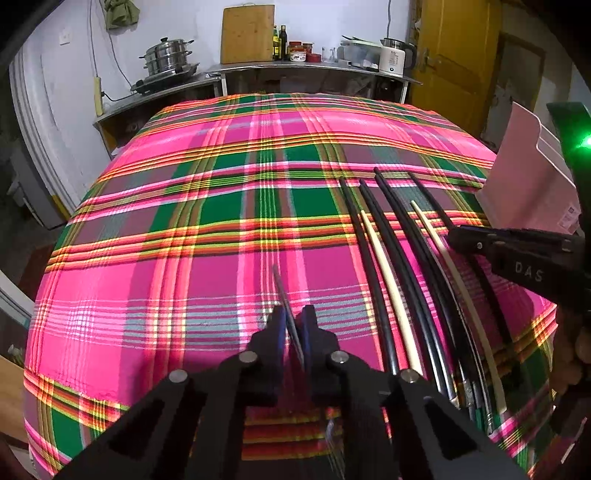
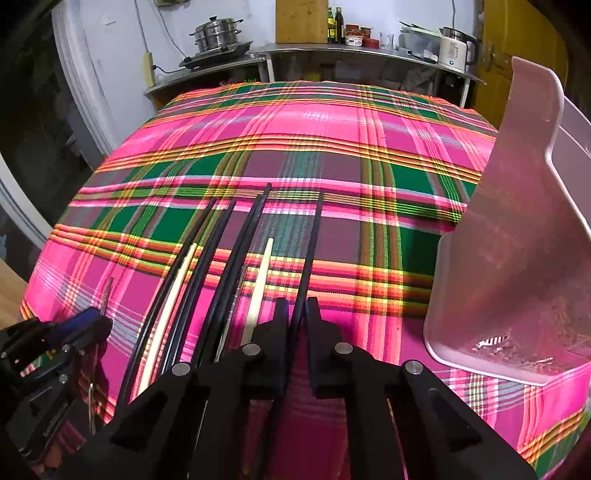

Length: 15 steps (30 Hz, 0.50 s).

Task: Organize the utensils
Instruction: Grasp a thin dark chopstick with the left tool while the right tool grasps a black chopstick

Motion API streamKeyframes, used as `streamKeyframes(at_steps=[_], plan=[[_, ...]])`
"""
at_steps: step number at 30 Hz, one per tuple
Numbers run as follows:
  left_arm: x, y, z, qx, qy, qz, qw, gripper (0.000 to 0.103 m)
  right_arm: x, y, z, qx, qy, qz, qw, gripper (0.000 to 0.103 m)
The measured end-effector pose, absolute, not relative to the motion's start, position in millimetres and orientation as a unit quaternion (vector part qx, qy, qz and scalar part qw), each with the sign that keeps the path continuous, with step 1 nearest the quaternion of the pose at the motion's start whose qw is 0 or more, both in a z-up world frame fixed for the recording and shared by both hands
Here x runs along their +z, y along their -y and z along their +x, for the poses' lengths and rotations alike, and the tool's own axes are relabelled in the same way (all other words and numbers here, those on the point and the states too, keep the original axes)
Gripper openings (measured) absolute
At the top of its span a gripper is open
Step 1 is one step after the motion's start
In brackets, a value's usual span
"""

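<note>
My left gripper (image 1: 293, 319) is shut on a thin metal chopstick (image 1: 281, 290), which pokes forward from between its blue pads, over the plaid cloth (image 1: 221, 229). To its right several black chopsticks (image 1: 397, 251) and two cream ones (image 1: 384, 258) lie side by side. My right gripper (image 2: 297, 312) is shut on the rightmost black chopstick (image 2: 314, 236), whose far tip rests on the cloth. In the right wrist view my left gripper (image 2: 98, 321) is at the lower left. A pink utensil holder (image 2: 517, 258) stands just right of my right gripper.
Behind the table a steel counter (image 1: 295, 68) carries a steamer pot (image 1: 168, 55), a wooden cutting board (image 1: 247, 35), bottles and a white kettle (image 1: 395, 57). A yellow door (image 1: 454, 55) is at the back right. The cloth drops off at the table's left and near edges.
</note>
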State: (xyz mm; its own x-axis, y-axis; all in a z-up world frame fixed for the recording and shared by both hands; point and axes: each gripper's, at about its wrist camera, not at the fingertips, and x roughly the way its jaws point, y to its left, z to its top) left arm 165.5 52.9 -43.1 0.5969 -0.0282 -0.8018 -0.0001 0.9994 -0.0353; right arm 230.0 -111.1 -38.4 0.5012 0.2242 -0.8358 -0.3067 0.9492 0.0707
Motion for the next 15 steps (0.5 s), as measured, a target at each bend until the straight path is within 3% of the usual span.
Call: streamKeyframes(at_steps=[15], plan=[[10,-58,145,-0.048,-0.406,-0.05,0.911,0.005,23,127,191,0.21,-0.409,0.007,0.888,0.006]])
